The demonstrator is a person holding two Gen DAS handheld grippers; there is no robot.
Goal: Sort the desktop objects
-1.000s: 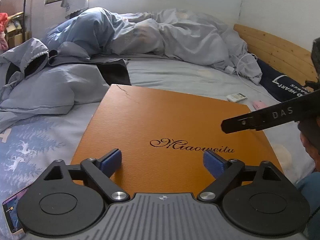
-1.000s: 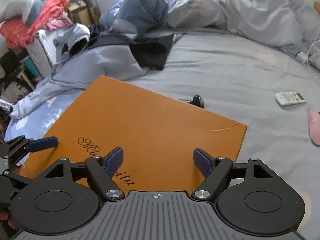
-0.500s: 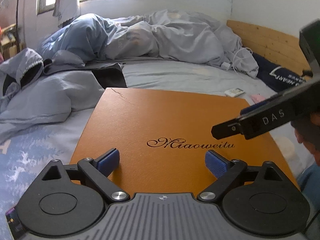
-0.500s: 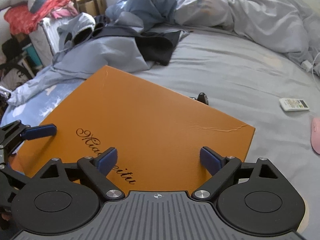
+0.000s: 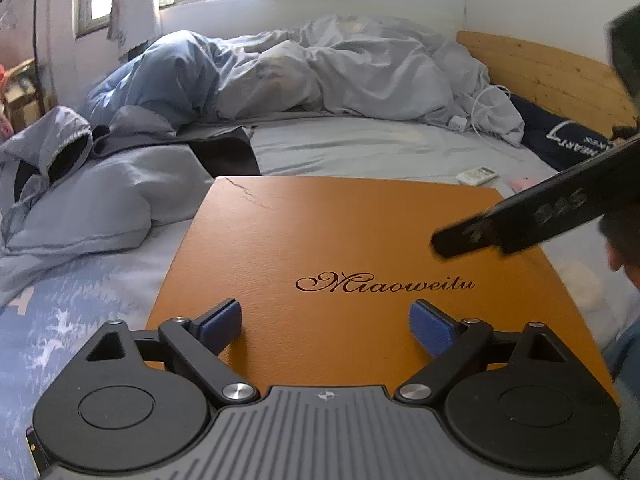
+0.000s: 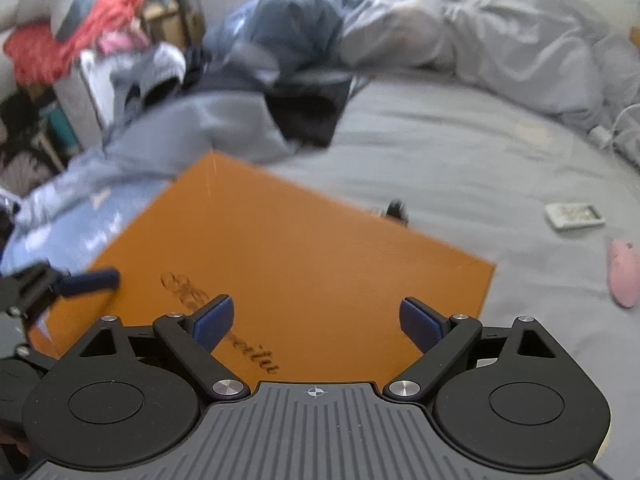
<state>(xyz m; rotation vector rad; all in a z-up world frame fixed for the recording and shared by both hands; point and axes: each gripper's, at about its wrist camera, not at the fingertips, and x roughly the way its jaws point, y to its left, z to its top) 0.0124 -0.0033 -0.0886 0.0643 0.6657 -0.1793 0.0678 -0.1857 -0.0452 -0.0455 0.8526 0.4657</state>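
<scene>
Your left gripper (image 5: 325, 318) is spread wide, blue pads empty, above the near edge of the flat orange leather-textured mat printed "Miaoweitu" (image 5: 340, 240). Your right gripper (image 6: 316, 318) is equally wide, nothing between its pads, over the mat's near right part. The mat lies flat on the grey bedsheet (image 6: 440, 152); its surface is bare. White remote control (image 6: 574, 216) at 2 o'clock in the right view, pink mouse (image 6: 624, 276) at 3 o'clock, both well apart from the mat. Rumpled grey duvet (image 5: 340, 76) at 12 o'clock.
</scene>
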